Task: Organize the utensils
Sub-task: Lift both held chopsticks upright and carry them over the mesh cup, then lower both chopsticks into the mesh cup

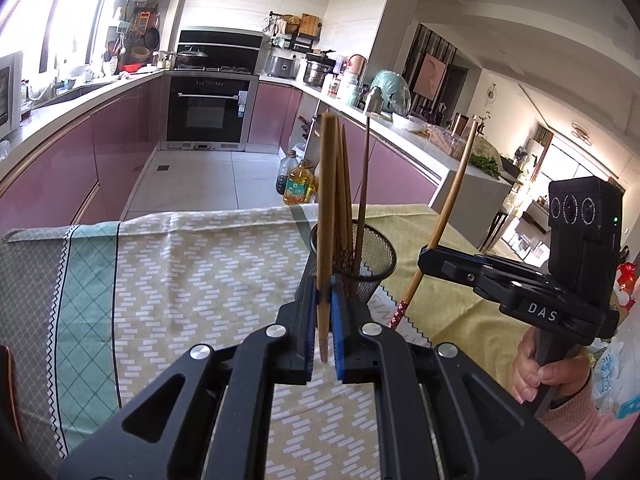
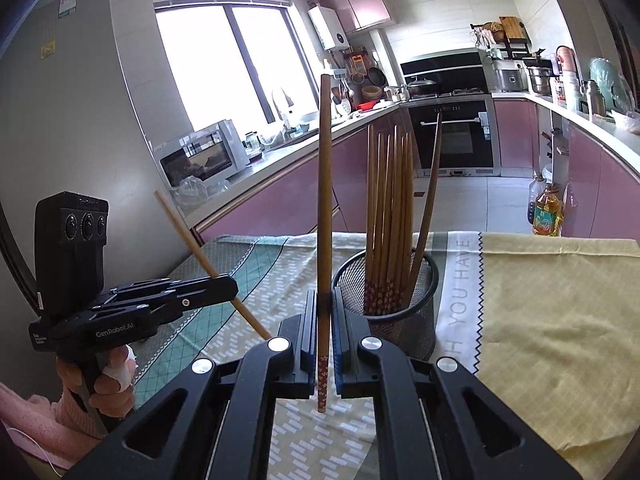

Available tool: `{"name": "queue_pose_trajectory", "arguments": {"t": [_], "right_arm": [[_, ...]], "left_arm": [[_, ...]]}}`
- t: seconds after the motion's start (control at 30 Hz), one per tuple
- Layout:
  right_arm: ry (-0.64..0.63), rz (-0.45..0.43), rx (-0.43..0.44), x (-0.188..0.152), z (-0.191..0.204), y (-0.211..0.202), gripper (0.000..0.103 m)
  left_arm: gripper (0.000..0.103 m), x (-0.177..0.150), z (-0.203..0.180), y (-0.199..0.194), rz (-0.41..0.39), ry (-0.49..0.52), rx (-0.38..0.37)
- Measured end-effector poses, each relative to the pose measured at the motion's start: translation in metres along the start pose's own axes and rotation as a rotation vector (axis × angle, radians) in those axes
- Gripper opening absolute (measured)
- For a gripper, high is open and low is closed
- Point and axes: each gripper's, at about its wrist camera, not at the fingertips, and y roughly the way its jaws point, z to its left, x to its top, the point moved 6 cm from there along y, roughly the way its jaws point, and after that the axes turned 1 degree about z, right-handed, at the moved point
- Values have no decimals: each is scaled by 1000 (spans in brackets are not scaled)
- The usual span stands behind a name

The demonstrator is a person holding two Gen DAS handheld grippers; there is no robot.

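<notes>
The left hand-held gripper (image 1: 325,312) is closed on one chopstick (image 1: 326,240), clamped near its lower end so the shaft stands almost upright. The right hand-held gripper (image 2: 324,320) is likewise closed on a second chopstick (image 2: 325,208), patterned end down. Upright carriage suits dropping each into the mesh cup (image 2: 416,320), which stands on the cloth-covered bench (image 2: 540,320) just beyond both grippers, already holding several chopsticks.

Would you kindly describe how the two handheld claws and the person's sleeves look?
Both claws, left and right, are black with blue pads, silver pivot bolts and a boxy three-lens camera. White lettering reads "GenRobot.AI" and "DAS". The sleeves are pink, and one finger wears white tape.
</notes>
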Motion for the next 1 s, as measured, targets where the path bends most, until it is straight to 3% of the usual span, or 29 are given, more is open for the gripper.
{"name": "queue_pose_trajectory", "arguments": {"t": [1.0], "right_arm": [[-49, -109, -19, 66, -5, -9, 6]], "left_arm": [[7, 75, -26, -28, -147, 58, -48]]}}
